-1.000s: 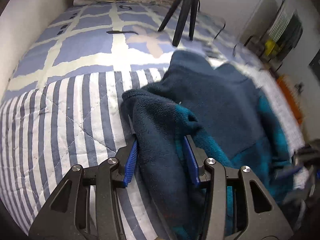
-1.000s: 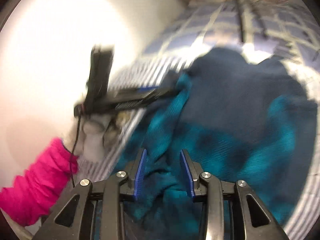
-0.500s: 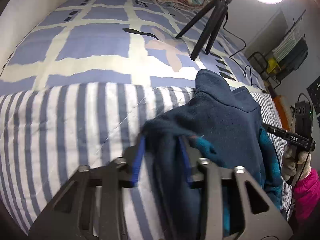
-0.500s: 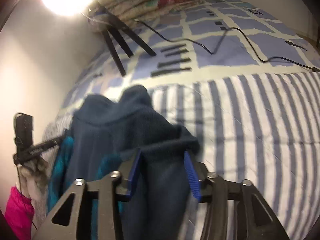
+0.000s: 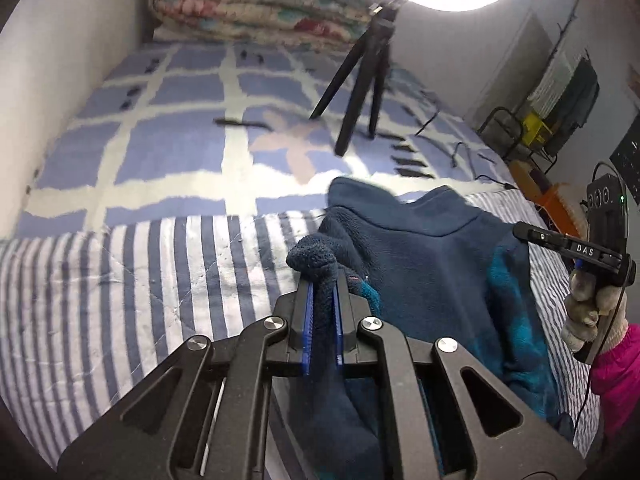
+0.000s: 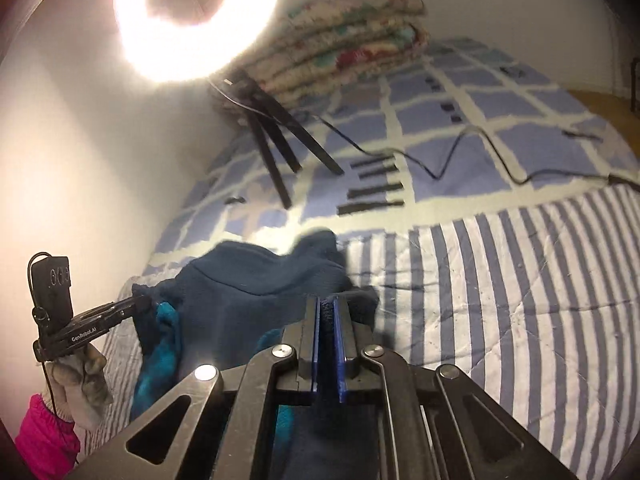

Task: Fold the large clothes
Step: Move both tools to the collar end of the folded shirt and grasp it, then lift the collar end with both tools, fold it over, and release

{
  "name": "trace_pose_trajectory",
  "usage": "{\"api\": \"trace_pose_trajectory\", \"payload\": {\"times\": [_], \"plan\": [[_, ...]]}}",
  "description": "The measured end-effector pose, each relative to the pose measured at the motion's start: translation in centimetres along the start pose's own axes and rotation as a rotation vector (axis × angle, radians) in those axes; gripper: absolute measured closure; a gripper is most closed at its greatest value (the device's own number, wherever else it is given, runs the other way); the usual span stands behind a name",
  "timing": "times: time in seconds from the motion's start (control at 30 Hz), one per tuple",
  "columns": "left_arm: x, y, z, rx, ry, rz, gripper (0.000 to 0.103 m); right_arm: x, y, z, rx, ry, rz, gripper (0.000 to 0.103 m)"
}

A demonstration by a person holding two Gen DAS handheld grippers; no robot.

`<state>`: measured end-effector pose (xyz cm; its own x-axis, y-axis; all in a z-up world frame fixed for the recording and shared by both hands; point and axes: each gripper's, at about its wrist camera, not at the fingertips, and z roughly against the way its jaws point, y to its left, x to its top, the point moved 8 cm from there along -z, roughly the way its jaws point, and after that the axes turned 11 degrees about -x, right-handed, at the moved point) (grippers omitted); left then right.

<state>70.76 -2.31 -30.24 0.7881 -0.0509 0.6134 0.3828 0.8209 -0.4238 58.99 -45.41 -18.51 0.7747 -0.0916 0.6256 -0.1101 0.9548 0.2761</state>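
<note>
A dark navy and teal fleece jacket (image 5: 436,256) hangs lifted over the striped bed cover (image 5: 120,288); it also shows in the right wrist view (image 6: 248,292). My left gripper (image 5: 322,284) is shut on a bunched navy edge of the fleece. My right gripper (image 6: 327,308) is shut on another edge of the same fleece. Each gripper shows in the other's view, the right one at the far right (image 5: 576,250) and the left one at the far left (image 6: 100,314), both held by gloved hands.
A black tripod (image 5: 360,92) with a lit ring light (image 6: 200,12) stands on the blue checked sheet (image 5: 172,136). A folded floral quilt (image 5: 260,8) lies at the bed head. A black cable (image 6: 480,156) runs over the sheet. A wall is on the left.
Both grippers have closed on the fleece edges. The fleece has been raised off the bed, and both views have tilted up toward the bed head and ring light.
</note>
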Motion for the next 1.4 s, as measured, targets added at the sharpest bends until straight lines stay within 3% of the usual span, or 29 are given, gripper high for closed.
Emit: {"api": "trace_pose_trajectory", "payload": {"times": [0.33, 0.43, 0.63, 0.97, 1.1, 1.17, 1.23, 1.27, 1.4], "plan": [[-1.7, -7.0, 7.5, -0.008, -0.085, -0.121, 0.098, -1.4, 2.4, 10.2, 0.036, -0.109, 0.036, 0.099], [-2.8, -9.9, 10.5, -0.025, -0.117, -0.167, 0.098, -2.7, 3.6, 14.0, 0.035, -0.149, 0.067, 0.099], [-6.5, -15.0, 17.9, 0.020, -0.174, -0.266, 0.098, -7.1, 5.4, 19.8, 0.032, -0.164, 0.115, 0.099], [-17.8, -18.2, 21.4, 0.035, -0.096, -0.308, 0.098, -19.3, 4.5, 24.1, 0.021, -0.066, 0.102, 0.099], [-23.5, -17.7, 20.8, 0.050, 0.011, -0.294, 0.097, -24.8, 3.3, 24.2, 0.000, 0.005, 0.112, 0.098], [-26.0, -17.2, 20.9, 0.057, 0.068, -0.279, 0.093, -26.6, 2.9, 24.9, -0.008, 0.028, 0.120, 0.092], [-27.8, -16.7, 21.8, 0.050, 0.090, -0.248, 0.093, -27.8, 2.4, 26.7, -0.012, 0.025, 0.119, 0.089], [-28.3, -16.6, 22.6, 0.047, 0.090, -0.230, 0.093, -28.1, 2.3, 27.8, -0.007, 0.017, 0.114, 0.083], [-29.0, -17.5, 27.2, 0.007, 0.027, -0.143, 0.092, -27.5, 2.9, 33.3, 0.021, -0.049, 0.115, 0.076]]}}
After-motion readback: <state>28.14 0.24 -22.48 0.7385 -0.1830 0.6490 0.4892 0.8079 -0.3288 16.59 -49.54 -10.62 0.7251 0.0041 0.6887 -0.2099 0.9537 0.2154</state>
